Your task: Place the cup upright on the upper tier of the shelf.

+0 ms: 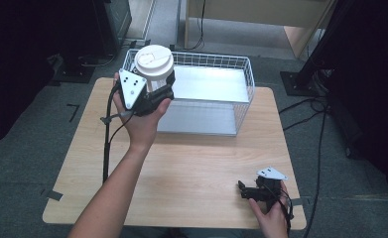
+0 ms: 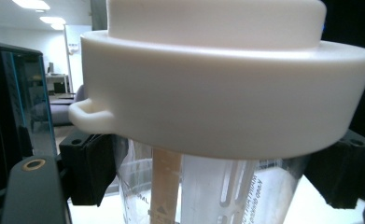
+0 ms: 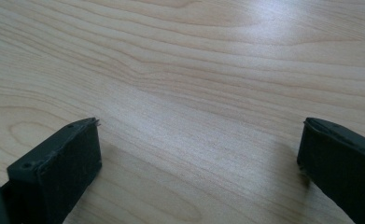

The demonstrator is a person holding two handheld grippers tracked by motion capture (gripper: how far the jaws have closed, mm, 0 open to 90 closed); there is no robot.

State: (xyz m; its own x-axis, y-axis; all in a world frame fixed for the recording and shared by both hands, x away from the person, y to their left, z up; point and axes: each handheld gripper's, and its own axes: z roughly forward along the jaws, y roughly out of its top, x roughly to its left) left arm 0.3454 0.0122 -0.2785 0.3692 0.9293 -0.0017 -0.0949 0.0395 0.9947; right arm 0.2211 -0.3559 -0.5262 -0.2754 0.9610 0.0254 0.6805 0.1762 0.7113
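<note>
Left tongs [image 1: 158, 89] clamp the lidded cup [image 1: 154, 67] above the basket [image 1: 241, 99]; right tongs [image 1: 245, 190] gape apart.

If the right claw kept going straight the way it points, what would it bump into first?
Probably just the wooden table. The right claw is open and tilted down at bare wood, with nothing between its jaws. How soon it would touch is hard to judge.

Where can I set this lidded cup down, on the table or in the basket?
The wooden table is bare between the wire basket and the right gripper, and along its left edge. The basket floor looks bare too. It is tight only at the basket's left corner, where the left gripper holds the lidded cup.
</note>
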